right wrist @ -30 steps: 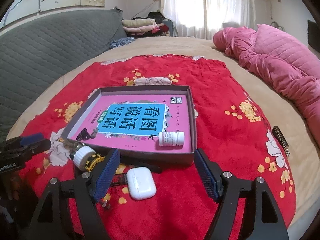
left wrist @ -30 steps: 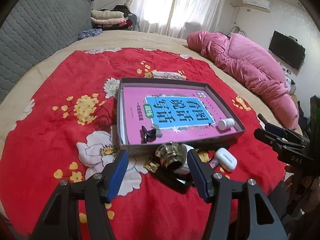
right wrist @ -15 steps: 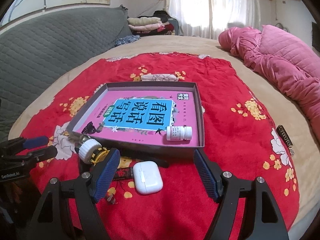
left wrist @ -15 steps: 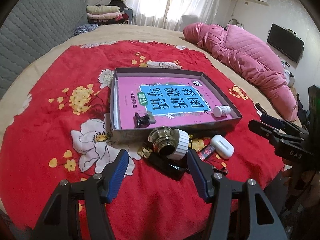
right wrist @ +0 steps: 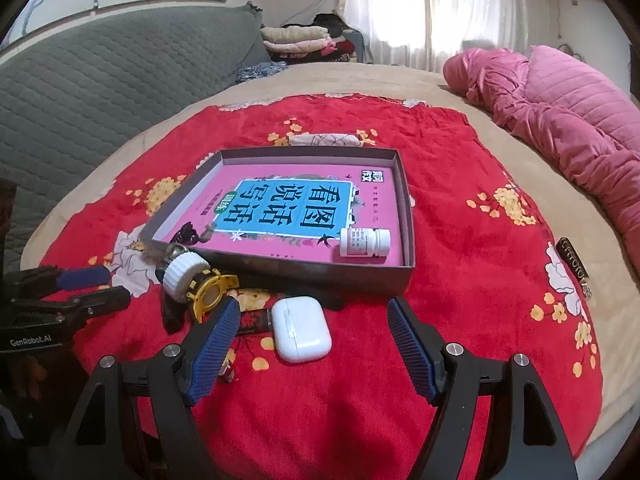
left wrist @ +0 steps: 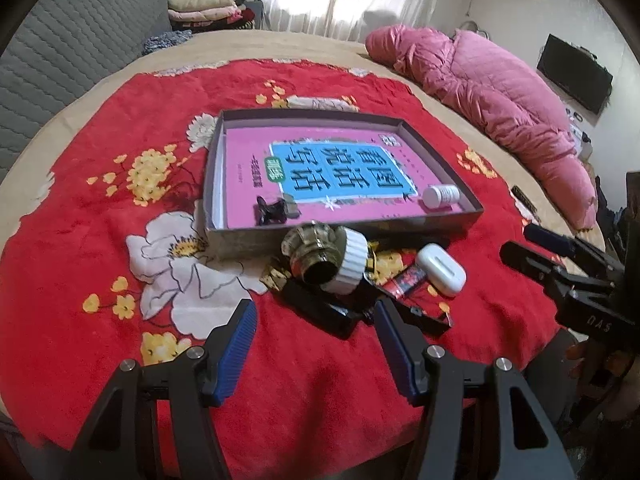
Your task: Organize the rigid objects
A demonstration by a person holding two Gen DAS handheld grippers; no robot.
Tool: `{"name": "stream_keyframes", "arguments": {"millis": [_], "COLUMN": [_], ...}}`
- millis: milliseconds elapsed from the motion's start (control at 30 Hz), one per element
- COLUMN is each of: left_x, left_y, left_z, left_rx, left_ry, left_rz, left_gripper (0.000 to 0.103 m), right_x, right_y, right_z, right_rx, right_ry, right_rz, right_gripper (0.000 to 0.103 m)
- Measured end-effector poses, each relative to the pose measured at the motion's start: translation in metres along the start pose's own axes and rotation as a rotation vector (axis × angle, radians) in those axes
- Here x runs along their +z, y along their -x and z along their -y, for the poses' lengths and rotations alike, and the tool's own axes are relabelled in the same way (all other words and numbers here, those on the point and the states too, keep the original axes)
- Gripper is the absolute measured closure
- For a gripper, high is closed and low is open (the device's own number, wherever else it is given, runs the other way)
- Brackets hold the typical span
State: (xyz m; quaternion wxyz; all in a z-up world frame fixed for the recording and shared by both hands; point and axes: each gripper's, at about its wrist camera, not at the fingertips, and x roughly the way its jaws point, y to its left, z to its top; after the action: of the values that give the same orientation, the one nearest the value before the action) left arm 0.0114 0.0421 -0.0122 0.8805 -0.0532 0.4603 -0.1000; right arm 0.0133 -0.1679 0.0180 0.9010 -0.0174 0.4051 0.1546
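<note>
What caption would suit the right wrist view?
Open right gripper hovers over a white earbuds case before a shallow box holding a pill bottle.

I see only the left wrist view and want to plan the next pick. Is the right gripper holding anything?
Observer: No. In the right wrist view the right gripper has its jaws wide open with nothing between them.
Operator: Where is the white earbud case relative to it?
Observer: The white earbud case lies on the red blanket just ahead of the jaws, nearer the finger at the image left and touching neither.
Operator: What is behind the white-capped fitting?
Observer: A round yellow object rests against the white-capped fitting, on the side your view hides.
</note>
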Motion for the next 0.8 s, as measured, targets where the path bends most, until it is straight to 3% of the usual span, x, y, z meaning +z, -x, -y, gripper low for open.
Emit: {"name": "stream_keyframes", "arguments": {"millis": [800], "left_x": [-0.013], "left_y": [-0.018], "left_z": [0.016], "left_rx": [0.025], "left_ry": [-0.042], "left_rz": [-0.089], "left_gripper": [0.043], "right_x": [-0.017], "right_y": [-0.010], "right_z": [0.003], "right_rx": [0.028], "right_ry": [-0.023], "right_rz": [-0.055], "right_gripper": [0.026]}}
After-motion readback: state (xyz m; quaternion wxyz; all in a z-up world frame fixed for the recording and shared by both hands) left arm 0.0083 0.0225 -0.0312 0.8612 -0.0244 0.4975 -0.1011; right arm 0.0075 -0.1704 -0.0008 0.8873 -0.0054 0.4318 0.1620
